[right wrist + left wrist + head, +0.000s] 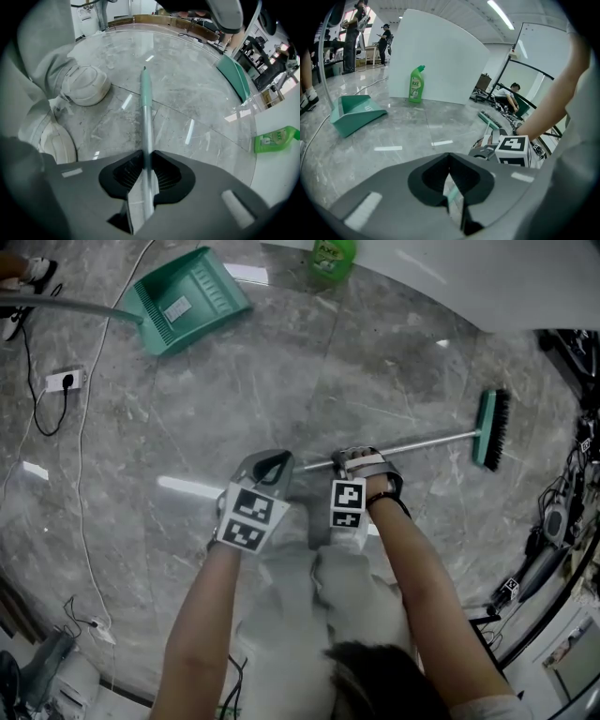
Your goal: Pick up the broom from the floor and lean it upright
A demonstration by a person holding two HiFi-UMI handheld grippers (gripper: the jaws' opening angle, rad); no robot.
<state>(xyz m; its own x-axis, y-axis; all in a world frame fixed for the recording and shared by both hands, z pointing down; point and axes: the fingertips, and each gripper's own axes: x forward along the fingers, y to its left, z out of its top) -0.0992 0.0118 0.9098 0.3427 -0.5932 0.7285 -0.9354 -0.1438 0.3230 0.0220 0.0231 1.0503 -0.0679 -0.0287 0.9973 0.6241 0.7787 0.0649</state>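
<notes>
The broom lies on the grey marble floor, its green head with black bristles (490,430) to the right and its metal handle (427,442) running left to my grippers. My right gripper (349,461) points straight down and is shut on the handle (146,93), whose green grip end sticks out past the jaws in the right gripper view. My left gripper (272,468) hangs just left of it, low over the floor. Its jaws (452,187) stand a narrow gap apart. A green strip of the handle shows through that gap with floor on both sides. The broom head (489,120) also shows in the left gripper view.
A green dustpan (183,296) with a long handle lies at the far left. A green bottle (333,254) stands by a curved white panel (450,277). A power strip (64,381) and cables run along the left. Dark equipment (562,512) crowds the right. My shoe (86,84) is close to the handle's end.
</notes>
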